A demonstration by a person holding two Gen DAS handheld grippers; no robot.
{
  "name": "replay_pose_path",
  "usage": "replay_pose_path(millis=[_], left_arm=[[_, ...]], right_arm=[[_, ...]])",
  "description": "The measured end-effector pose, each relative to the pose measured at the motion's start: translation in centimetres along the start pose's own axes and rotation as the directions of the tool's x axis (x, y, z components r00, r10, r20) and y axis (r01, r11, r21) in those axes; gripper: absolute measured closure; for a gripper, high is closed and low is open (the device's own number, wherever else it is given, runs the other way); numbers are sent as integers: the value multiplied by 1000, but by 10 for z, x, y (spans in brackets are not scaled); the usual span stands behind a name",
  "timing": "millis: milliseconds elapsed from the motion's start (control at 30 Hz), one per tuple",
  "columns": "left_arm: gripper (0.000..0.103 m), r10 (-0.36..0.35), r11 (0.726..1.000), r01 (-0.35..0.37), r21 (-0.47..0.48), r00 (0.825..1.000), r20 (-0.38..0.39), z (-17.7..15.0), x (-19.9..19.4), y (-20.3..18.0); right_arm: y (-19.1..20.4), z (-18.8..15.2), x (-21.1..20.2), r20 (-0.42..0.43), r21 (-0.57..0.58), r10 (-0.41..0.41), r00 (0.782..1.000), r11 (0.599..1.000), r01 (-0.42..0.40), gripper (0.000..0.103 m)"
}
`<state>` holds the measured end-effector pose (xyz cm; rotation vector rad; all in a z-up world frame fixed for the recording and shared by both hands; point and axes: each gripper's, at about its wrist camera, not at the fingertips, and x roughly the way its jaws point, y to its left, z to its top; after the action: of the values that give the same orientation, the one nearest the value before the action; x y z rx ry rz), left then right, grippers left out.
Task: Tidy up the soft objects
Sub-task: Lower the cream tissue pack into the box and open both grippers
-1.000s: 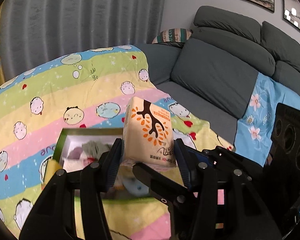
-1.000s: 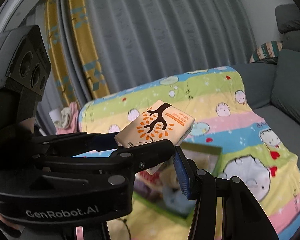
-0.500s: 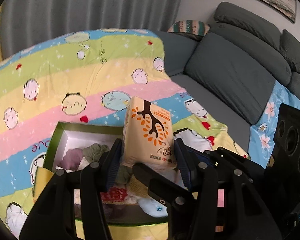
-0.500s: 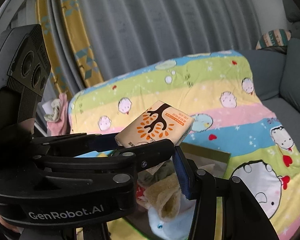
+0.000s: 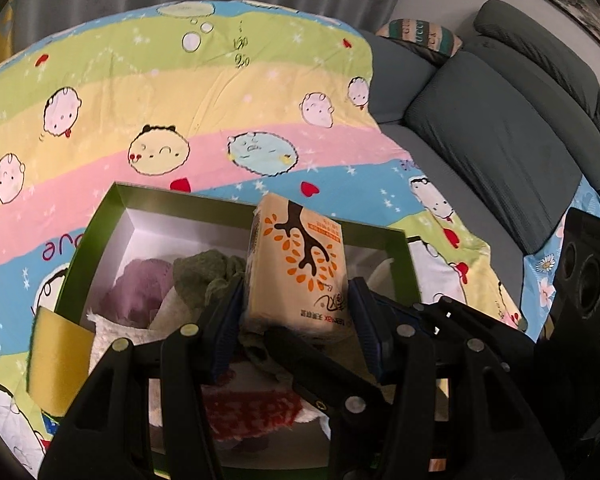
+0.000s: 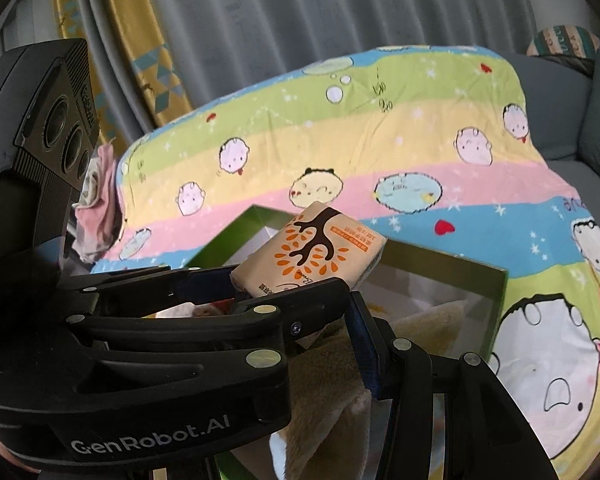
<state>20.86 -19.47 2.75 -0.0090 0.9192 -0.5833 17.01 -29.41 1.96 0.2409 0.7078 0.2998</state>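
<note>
A: Pinching the tissue pack [image 5: 296, 264] from both sides, the left gripper [image 5: 296, 312] holds it upright over the box [image 5: 92, 236], right?

B: Yes. Left view shows inside the box: purple cloth [image 5: 140, 288], green cloth [image 5: 204, 272], a red one [image 5: 252, 412] nearest the camera.

A: And the right gripper [image 6: 296, 320]?

B: Its fingers [image 6: 360, 344] sit beside the left one; whether they grip the pack I cannot tell. Only its view shows a tan towel [image 6: 324, 380] in the box and pink clothes [image 6: 100, 208] beyond the blanket [image 6: 380, 140].
</note>
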Motion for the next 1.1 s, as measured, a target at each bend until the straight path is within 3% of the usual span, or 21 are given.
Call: replay_pose_path(millis=[333,500,700,833,1100], left_arm=[[50,4,1000,-5,-31,1000,-20,-5,14,11],[9,23,1000,-23,-22,1000,-8,-11,11,8],[2,38,999,-38,-2,999,16,-19,1,2],[1,55,998,-56,10,997,54,-24,-12,-2],[1,53,999,-54,1,983,176,-39,-63,-6]], right_arm=[[-2,-2,16,-64,12,-19,998,1000,20,52],[-2,-4,14,-72,10,-39,997,999,40,52],[3,-11,2,-45,-9,-71,996,997,71,45],[5,-13,-12,-25,-8,-107,994,994,107,31],[13,-23,-62,84,0,-146,986,989,146,30]])
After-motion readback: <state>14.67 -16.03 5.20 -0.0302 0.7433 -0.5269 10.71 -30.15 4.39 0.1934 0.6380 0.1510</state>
